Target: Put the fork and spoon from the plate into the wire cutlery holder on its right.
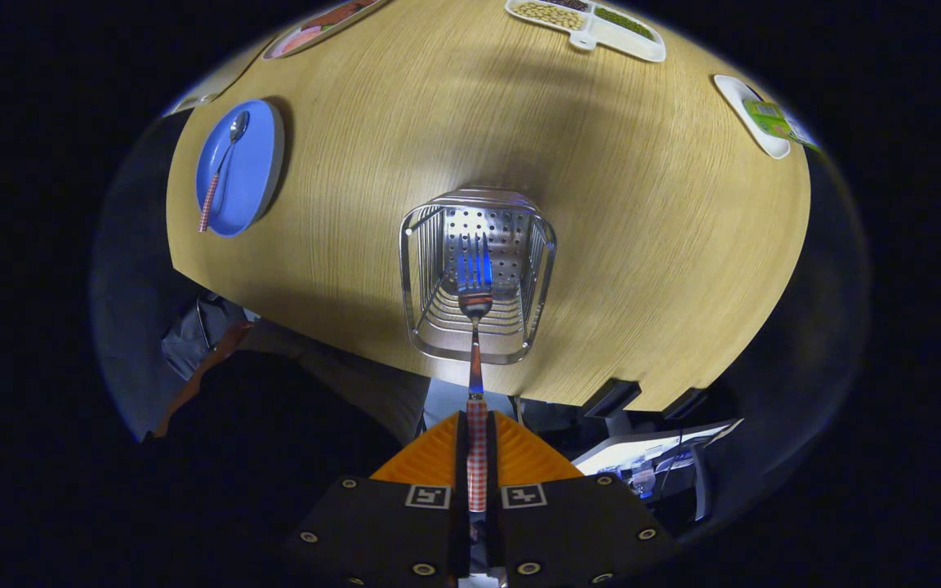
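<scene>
Holding the fork (475,286) pinched in our gripper (477,425), tines over the wire holder (479,273); spoon (224,167) sits on the blue plate (251,175).

The scene is viewed from a fisheye camera carried on the tool (477,457), looking forward along its two fingers and steeply down onto the table (642,245) from above. The wire holder (438,327) is seen close, just beyond the fingers, its open top faced; the blue plate (254,175) is seen farther off.
</scene>
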Action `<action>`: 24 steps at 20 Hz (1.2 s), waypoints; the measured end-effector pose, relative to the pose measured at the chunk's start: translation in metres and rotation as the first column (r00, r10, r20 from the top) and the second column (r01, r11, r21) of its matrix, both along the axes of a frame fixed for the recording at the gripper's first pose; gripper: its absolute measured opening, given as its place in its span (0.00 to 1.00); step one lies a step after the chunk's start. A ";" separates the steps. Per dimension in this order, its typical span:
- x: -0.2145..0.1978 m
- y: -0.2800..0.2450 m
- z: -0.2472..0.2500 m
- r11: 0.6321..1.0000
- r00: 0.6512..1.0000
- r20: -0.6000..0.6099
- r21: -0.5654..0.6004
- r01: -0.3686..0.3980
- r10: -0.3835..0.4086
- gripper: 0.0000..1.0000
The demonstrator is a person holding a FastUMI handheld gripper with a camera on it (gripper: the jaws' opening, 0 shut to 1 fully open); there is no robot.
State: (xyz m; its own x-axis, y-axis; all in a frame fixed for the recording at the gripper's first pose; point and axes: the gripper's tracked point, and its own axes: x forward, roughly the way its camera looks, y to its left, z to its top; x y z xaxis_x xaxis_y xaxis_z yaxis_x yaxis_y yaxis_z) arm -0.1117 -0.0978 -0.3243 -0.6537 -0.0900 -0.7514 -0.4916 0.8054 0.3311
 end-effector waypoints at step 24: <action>0.108 0.083 0.045 0.861 0.686 0.547 0.445 0.248 -0.480 0.89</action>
